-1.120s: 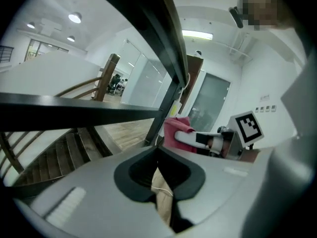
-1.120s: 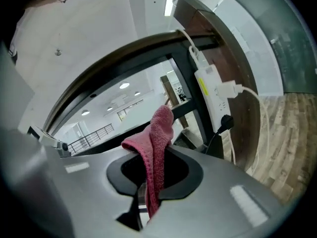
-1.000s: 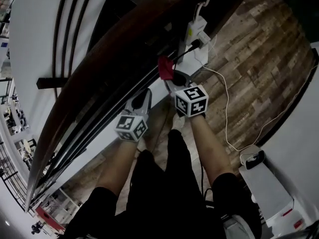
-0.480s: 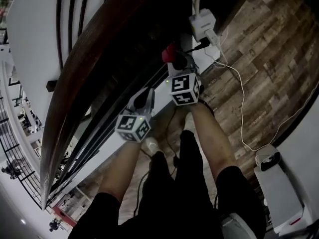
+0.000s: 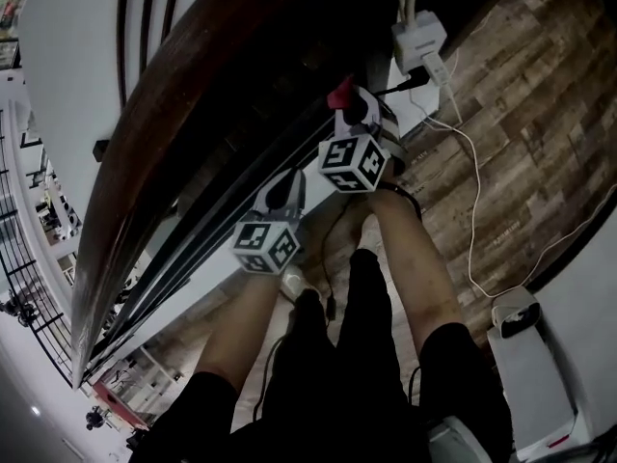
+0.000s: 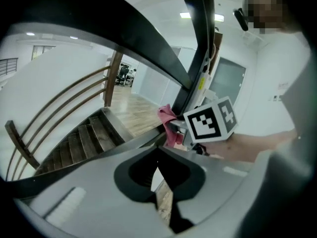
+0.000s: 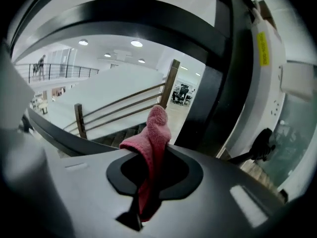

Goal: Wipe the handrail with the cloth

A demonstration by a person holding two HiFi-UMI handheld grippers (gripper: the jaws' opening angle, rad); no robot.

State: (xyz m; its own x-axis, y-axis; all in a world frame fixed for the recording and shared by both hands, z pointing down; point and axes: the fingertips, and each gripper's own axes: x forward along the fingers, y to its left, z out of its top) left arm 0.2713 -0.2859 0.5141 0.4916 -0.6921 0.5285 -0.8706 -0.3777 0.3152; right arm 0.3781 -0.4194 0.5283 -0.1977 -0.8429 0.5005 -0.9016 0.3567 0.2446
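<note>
The dark brown wooden handrail (image 5: 183, 95) runs diagonally from upper right to lower left. My right gripper (image 5: 349, 104) is beside the rail's near edge, shut on a pink-red cloth (image 5: 339, 93). In the right gripper view the cloth (image 7: 151, 143) sticks up out of the closed jaws of the right gripper (image 7: 148, 157), and the rail (image 7: 124, 11) arches overhead, apart from the cloth. My left gripper (image 5: 284, 183) hangs lower and nearer me, shut on nothing. In its own view the left gripper (image 6: 158, 155) looks toward the right gripper's marker cube (image 6: 210, 120) and the cloth (image 6: 168, 118).
Thin dark bars (image 5: 222, 210) run under the rail above a white ledge (image 5: 207, 287). A white power strip (image 5: 419, 39) with a trailing cable (image 5: 472, 201) lies on the wooden floor (image 5: 521, 114). A white device (image 5: 525, 355) stands at lower right. Stairs (image 6: 84, 143) descend beyond the rail.
My right gripper with the cloth has moved up along the rail toward the power strip. The left gripper has stayed near the same place, still shut.
</note>
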